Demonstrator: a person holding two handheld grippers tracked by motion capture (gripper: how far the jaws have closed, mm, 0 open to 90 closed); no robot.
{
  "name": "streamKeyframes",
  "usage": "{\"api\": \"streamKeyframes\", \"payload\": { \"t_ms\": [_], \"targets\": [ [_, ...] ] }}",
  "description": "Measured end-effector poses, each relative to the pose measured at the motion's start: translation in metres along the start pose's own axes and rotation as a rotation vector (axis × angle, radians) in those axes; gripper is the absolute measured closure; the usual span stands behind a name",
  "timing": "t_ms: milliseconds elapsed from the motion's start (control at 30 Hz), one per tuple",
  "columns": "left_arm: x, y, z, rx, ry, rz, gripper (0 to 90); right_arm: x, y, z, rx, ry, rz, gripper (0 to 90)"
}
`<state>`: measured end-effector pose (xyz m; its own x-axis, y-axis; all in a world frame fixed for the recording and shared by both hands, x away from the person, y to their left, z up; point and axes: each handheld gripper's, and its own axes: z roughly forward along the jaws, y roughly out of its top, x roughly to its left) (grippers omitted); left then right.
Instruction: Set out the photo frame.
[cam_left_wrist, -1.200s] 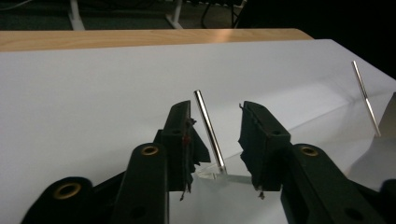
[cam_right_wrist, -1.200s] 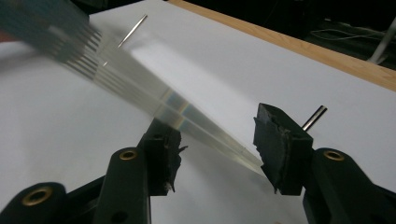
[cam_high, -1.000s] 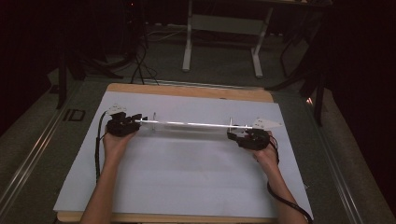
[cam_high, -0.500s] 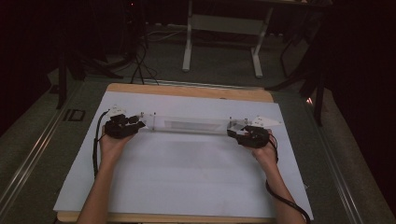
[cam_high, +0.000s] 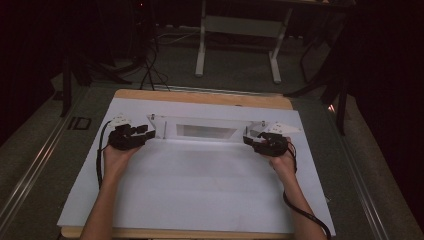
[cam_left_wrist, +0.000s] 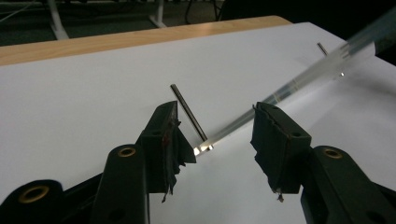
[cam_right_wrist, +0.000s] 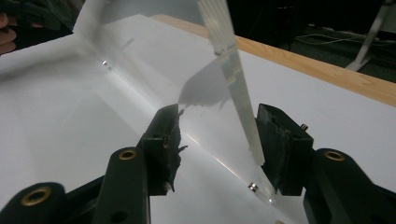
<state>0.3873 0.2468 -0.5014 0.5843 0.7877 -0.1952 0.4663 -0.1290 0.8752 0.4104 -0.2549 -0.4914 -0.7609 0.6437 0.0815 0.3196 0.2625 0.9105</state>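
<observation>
A long clear acrylic plate (cam_high: 205, 131) spans between my two grippers over the white sheet (cam_high: 200, 185), tilted so its broad face shows from above. My left gripper (cam_high: 145, 134) is at its left end. In the left gripper view the jaws stand open (cam_left_wrist: 215, 135); the plate's edge (cam_left_wrist: 299, 81) runs in between them, its corner next to a thin metal pin (cam_left_wrist: 189, 112). My right gripper (cam_high: 250, 140) is at the right end, also open (cam_right_wrist: 217, 135); the plate's edge (cam_right_wrist: 233, 79) rises steeply close to the right-hand jaw. Small screws (cam_right_wrist: 252, 186) sit in the plate.
The white sheet covers a wooden tabletop (cam_high: 200, 97) whose bare strip shows along the far edge. A white table frame (cam_high: 237, 45) and cables stand on the dark floor beyond. Metal rails (cam_high: 35, 160) run along both sides of the table.
The plate, seen edge-on as a thin bright line a second ago, has tipped so its flat face now shows. Both hands have shifted slightly away from the person.
</observation>
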Motion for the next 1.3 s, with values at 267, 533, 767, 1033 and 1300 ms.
{"api": "streamKeyframes", "payload": {
  "t_ms": [267,533,767,1033,1300],
  "targets": [
    [-0.004,0.000,-0.002,-0.012,-0.034,0.036,48.0,-0.001,0.001,0.002,-0.010,-0.009,0.010,50.4],
    [-0.017,0.005,0.009,-0.006,-0.020,0.092,40.1,-0.002,0.001,0.002,-0.013,-0.012,0.010,50.4],
    [-0.020,0.009,0.016,-0.015,-0.020,0.079,37.2,-0.002,0.000,0.003,-0.022,-0.021,0.017,50.3],
    [-0.028,0.016,0.028,-0.032,-0.024,0.106,36.6,-0.001,-0.001,0.004,-0.027,-0.031,0.022,50.1],
    [-0.035,0.018,0.036,-0.038,-0.020,0.113,39.6,0.000,-0.001,0.005,-0.035,-0.054,0.028,50.0]
  ]
}}
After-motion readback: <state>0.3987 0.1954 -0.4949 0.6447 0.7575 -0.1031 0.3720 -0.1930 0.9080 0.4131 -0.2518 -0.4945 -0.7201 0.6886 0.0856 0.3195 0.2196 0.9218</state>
